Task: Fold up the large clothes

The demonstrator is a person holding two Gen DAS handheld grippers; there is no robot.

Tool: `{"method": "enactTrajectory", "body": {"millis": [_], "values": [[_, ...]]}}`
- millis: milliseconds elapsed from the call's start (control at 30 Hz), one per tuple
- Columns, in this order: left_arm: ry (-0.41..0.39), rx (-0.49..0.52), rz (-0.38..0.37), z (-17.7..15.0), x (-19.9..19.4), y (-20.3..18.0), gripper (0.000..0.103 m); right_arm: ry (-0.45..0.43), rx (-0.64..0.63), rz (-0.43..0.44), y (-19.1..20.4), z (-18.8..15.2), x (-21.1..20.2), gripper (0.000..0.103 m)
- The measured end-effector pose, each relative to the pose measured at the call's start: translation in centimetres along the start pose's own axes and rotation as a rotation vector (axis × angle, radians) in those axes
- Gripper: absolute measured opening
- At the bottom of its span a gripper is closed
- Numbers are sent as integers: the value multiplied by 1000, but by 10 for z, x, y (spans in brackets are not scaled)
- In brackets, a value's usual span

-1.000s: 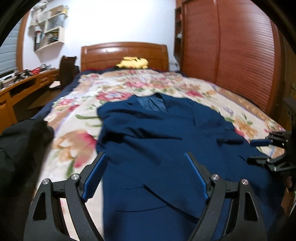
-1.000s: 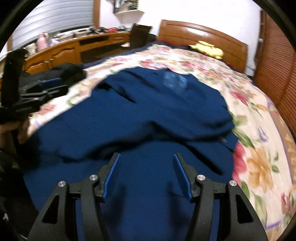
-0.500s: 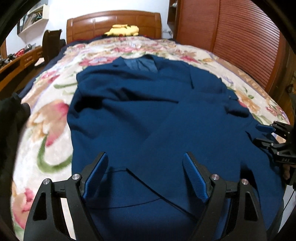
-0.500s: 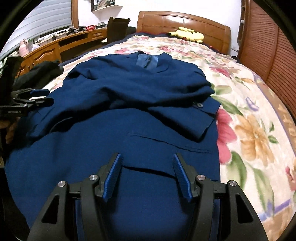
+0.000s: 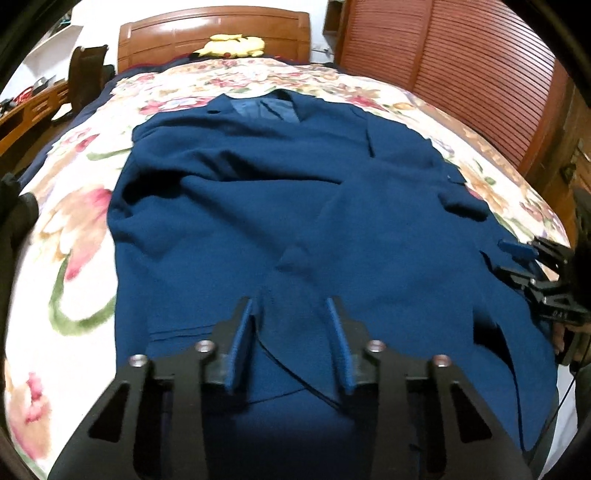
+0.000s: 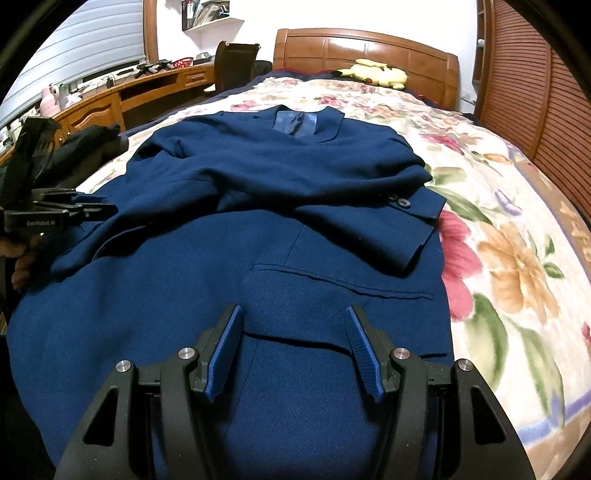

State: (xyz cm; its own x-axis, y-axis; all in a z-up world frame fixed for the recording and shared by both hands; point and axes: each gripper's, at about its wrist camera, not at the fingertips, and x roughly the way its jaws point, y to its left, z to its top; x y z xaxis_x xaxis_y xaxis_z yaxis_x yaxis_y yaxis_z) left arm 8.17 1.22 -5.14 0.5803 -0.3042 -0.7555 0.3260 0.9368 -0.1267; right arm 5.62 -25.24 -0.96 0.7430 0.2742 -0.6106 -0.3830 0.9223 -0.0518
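- Jacket (image 5: pixel 295 206), navy blue, spread on the floral bedspread (image 5: pixel 74 229), collar toward the headboard (image 5: pixel 207 33), hem at the foot edge of the bed.
- Both sleeves folded across the chest; one cuff with buttons (image 6: pixel 402 202) lies near the bed's right side.
- Flap pocket (image 6: pixel 343 288) on the lower front, just ahead of the right gripper (image 6: pixel 294 350).
- Right gripper: jaws apart, over the jacket hem, nothing between the fingers.
- Left gripper (image 5: pixel 291 339): jaws partly apart, low over the hem near the front opening; contact with cloth unclear, picture blurred.
- Yellow plush toy (image 6: pixel 373 72) against the headboard.
- Wooden desk (image 6: pixel 122 96) and chair (image 6: pixel 236 62) along the bed's left side, slatted wardrobe (image 5: pixel 461 55) on the right.
- Dark clothing (image 6: pixel 88 144) at the bed's left edge.
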Motion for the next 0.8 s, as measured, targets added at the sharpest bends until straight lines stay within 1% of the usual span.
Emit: {"method": "enactTrajectory", "body": {"millis": [33,67,133,200,367,533,600,667,733,800], "values": [[-1,5,-3,1,-1,-1,23,2,1,2,-7,-8,-5,60],[-1,8,-1,1,-2,-2,15,7,2,3,-8,-10,-8,60],[-22,19,24,3,-10,-7,8,9,7,2,-10,-10,-14,60],[-57,38,52,4,-21,-15,7,4,13,-2,-12,-11,-22,60],[-153,114,67,3,-63,-51,7,-48,36,-29,-15,-18,-51,60],[-211,182,11,0,-100,-94,7,-72,43,-60,-18,-29,-77,60],[-215,202,-43,-4,-110,-114,7,-85,46,-66,-18,-32,-89,60],[-214,220,-74,-9,-114,-130,7,-99,50,-69,-18,-36,-100,60],[-214,242,-72,-15,-120,-147,7,-112,52,-71,-17,-42,-111,60],[-220,242,-67,-19,-125,-156,7,-122,55,-72,-16,-46,-120,60]]}}
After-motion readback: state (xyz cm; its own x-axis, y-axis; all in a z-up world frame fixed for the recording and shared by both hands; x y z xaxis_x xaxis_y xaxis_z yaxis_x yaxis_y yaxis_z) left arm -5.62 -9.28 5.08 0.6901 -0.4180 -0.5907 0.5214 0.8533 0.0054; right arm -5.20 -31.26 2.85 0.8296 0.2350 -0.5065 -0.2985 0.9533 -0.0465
